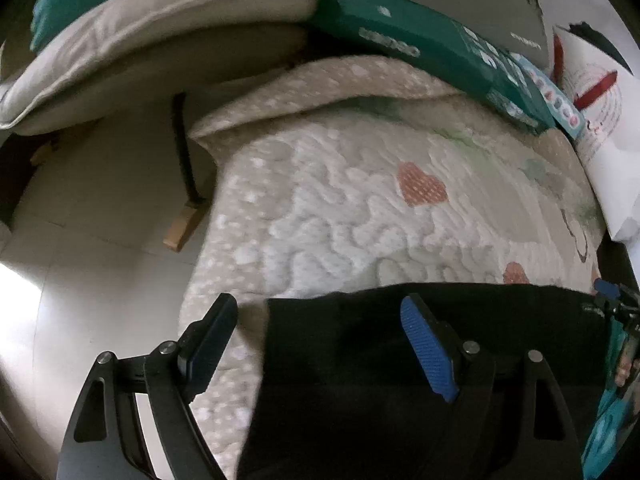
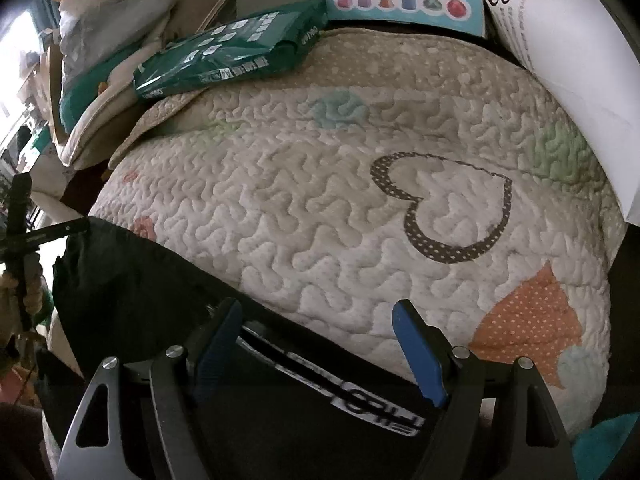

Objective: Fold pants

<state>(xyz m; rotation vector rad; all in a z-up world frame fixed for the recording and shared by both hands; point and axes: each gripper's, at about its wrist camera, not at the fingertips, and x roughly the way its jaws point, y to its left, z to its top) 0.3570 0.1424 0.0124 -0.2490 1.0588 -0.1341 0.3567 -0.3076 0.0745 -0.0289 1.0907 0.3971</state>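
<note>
Black pants (image 1: 360, 360) lie flat on the near part of a quilted cover (image 1: 340, 200) with heart patches. In the right wrist view the pants (image 2: 140, 288) show a white printed waistband label (image 2: 360, 400). My left gripper (image 1: 320, 340) is open above the pants' left edge, one finger over the quilt, the other over the black cloth. My right gripper (image 2: 320, 344) is open above the waistband, holding nothing. The right gripper's tip shows at the far right of the left wrist view (image 1: 612, 304).
A green package (image 1: 432, 48) and a blue shapes box (image 2: 404, 8) lie at the quilt's (image 2: 320, 184) far edge. Beige cushions (image 1: 160, 40) lie far left. White printed paper (image 2: 580, 80) stands on the right. Pale floor (image 1: 100, 240) lies left of the quilt.
</note>
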